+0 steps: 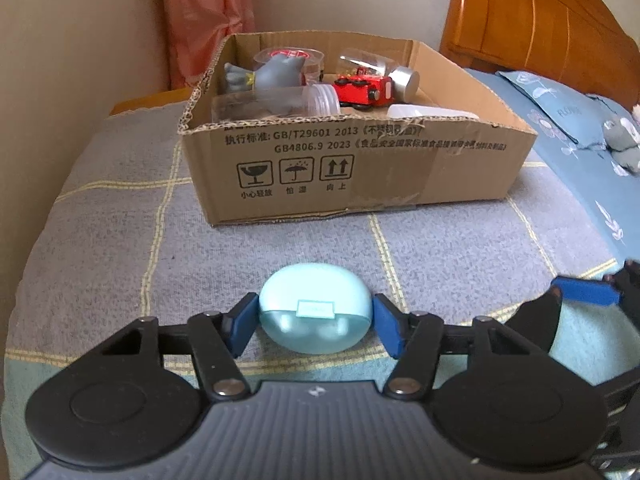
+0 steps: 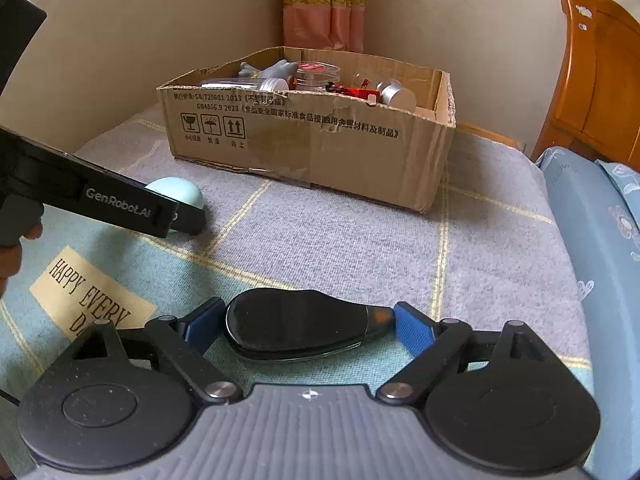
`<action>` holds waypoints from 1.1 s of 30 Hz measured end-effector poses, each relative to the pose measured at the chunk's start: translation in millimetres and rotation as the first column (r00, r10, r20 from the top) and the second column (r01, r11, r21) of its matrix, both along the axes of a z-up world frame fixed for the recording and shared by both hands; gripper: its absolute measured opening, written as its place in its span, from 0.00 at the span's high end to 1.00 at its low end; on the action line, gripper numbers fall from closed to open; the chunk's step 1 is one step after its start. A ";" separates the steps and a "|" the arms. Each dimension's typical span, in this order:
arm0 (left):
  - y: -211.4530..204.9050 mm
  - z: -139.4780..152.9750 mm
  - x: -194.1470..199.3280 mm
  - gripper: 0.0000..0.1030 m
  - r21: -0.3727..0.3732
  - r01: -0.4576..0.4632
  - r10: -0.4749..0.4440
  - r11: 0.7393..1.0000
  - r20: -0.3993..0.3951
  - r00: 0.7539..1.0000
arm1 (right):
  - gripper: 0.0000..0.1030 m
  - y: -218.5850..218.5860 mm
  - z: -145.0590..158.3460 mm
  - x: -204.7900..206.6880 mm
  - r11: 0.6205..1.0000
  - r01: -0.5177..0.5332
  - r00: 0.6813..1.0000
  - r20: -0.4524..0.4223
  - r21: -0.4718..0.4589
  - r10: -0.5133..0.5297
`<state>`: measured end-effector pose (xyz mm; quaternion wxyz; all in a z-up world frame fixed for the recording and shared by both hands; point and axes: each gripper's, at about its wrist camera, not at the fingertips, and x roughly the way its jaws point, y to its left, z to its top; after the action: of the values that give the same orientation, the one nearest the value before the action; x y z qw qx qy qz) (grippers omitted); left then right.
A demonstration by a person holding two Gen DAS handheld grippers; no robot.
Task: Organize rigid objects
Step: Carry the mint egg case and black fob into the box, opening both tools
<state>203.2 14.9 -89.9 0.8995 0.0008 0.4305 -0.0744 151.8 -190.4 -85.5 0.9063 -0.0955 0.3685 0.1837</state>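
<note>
While a pale turquoise case [image 1: 315, 312], smooth and egg-shaped with a glossy lower half and a small label, lies on the bed [image 1: 120, 248], it is clamped between the blue pads of the left gripper [image 1: 315, 320], whose fingers [image 1: 244, 326] touch it on both sides. A black, glossy, teardrop-shaped device [image 2: 296, 326] with an amber tip is bracketed by the right gripper [image 2: 308, 330]; its left pad is seen against the wide end, while contact at the narrow tip cannot be told. Both things rest on a grey towelling cover crossed by yellow lines. Beyond them a worn cardboard box [image 1: 360, 168] is set on the bed, printed with handling symbols. Inside it are seen a grey figure [image 1: 276, 76], clear jars [image 1: 320, 98] and a red toy [image 1: 362, 90]. No thing lies between grippers and box.
</note>
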 end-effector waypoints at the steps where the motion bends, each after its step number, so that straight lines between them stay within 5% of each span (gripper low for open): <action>1: 0.0 1.2 0.4 0.42 0.007 0.014 -0.014 1.000 -0.001 1.000 | 0.10 -0.4 1.9 0.4 1.000 -0.008 1.000 0.002 -0.004 0.008; 12: 0.0 27.4 -0.8 0.42 0.082 0.183 -0.184 0.980 0.003 0.983 | 0.10 -7.3 38.3 5.8 0.994 -0.095 0.994 0.052 -0.052 0.098; 22: -5.9 71.0 4.7 0.42 0.064 0.280 -0.282 0.958 0.030 0.959 | 0.10 -9.9 53.8 10.0 0.994 -0.105 0.991 0.079 -0.040 0.108; 28: -23.0 106.7 30.9 0.42 0.069 0.334 -0.340 0.940 0.096 0.936 | 0.10 -10.8 71.6 20.4 0.992 -0.127 0.985 0.113 -0.024 0.129; 33: -38.9 107.1 67.7 0.42 0.069 0.343 -0.349 0.937 0.101 0.932 | 0.10 -17.5 91.1 38.4 0.991 -0.130 0.983 0.131 0.017 0.127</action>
<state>271.0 -24.0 17.2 0.8948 0.1034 0.3743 -0.2205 190.2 -207.9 5.6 0.9157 -0.1195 0.2996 0.2398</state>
